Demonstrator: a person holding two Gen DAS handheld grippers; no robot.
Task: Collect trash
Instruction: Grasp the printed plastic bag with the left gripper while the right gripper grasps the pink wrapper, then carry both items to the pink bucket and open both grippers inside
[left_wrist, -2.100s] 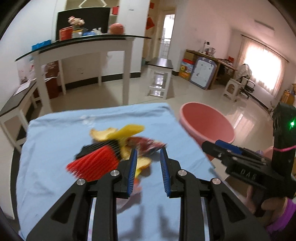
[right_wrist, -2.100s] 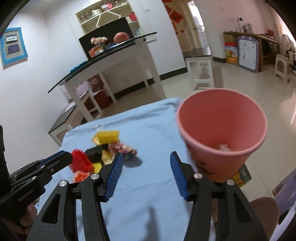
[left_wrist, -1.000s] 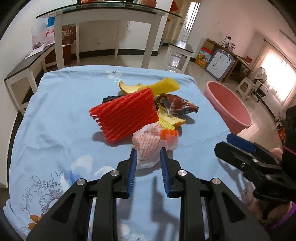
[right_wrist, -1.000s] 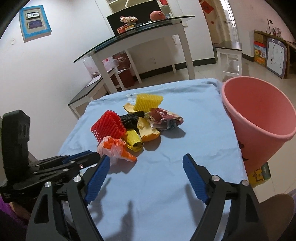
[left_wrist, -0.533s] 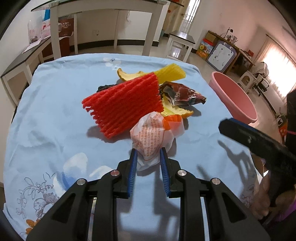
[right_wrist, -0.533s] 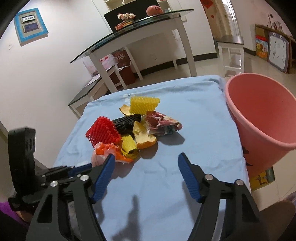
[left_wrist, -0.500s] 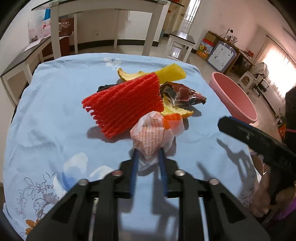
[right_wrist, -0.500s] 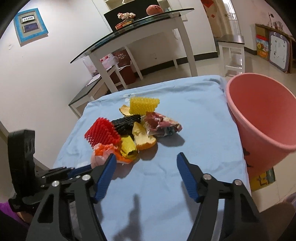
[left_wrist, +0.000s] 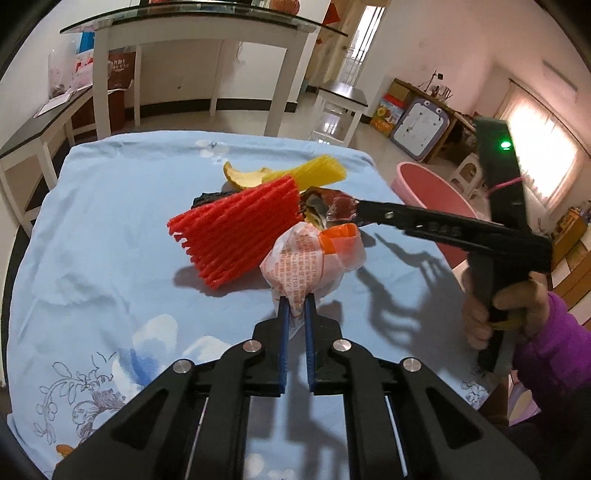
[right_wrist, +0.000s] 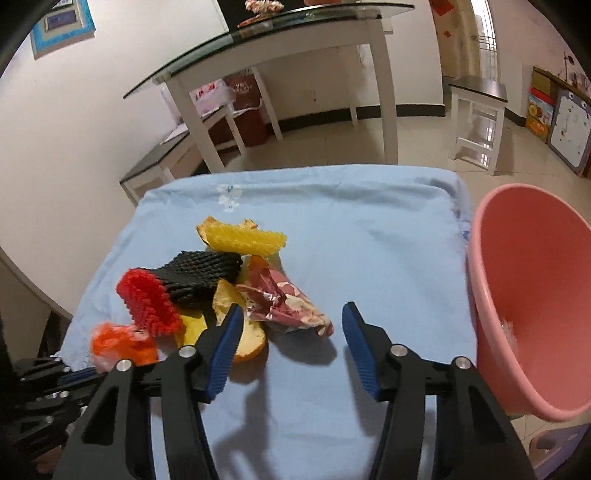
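Down at the bottom centre of the left wrist view, the left gripper (left_wrist: 295, 308) is pinched tight on the tail of a crumpled white wrapper with orange print (left_wrist: 303, 264), so that one's properly grabbed. An orange bit (left_wrist: 338, 236) pokes out at the top right of the wrapper.

Rest of the trash pile sits mid-frame on the table, which is covered in a light blue cloth (left_wrist: 110, 206) with a flower print near the lower left. Just left of the wrapper and touching it is a red foam fruit net (left_wrist: 236, 232), with a black net (right_wrist: 201, 273) behind it, a yellow net (left_wrist: 310, 171) further up, and a piece of yellow peel (left_wrist: 242, 175) beside that. A shiny red snack bag (right_wrist: 286, 304) lies at the right side of the pile.

Over in the right wrist view, the right gripper (right_wrist: 291, 334) is wide open with nothing in it, its blue pads (right_wrist: 227, 343) straddling the snack bag and hovering right over it; can't tell if they touch it. In the left view that same gripper reaches in from the right, tip at the snack bag.

Pink bin (right_wrist: 524, 295) is at the right edge of the frame, off the table's edge, with something pale in it.
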